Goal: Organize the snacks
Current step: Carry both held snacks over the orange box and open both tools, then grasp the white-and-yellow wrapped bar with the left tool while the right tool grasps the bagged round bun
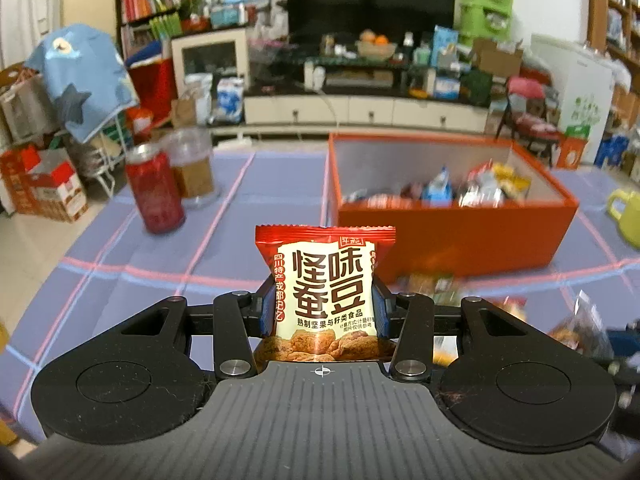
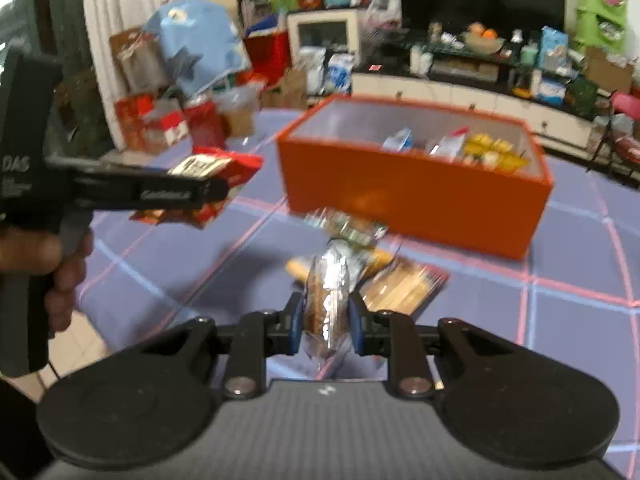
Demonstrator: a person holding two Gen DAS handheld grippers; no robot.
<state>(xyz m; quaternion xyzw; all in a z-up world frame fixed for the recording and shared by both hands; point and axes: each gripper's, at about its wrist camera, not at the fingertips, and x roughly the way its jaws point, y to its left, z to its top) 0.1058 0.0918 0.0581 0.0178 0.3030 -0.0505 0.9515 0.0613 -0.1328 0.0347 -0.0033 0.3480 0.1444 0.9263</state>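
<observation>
Left tool clamps red packet upright; right tool clamps clear packet, long axis forward.

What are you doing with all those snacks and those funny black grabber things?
A person is tidying snacks into the orange box on the table. Each hand holds a grabber. The left gripper is shut on a red and cream snack packet, and the right gripper is shut on a clear packet of brown snacks. Both packets are held above the blue checked tablecloth, not yet in the box. A few more packets lie in front of it.
</observation>
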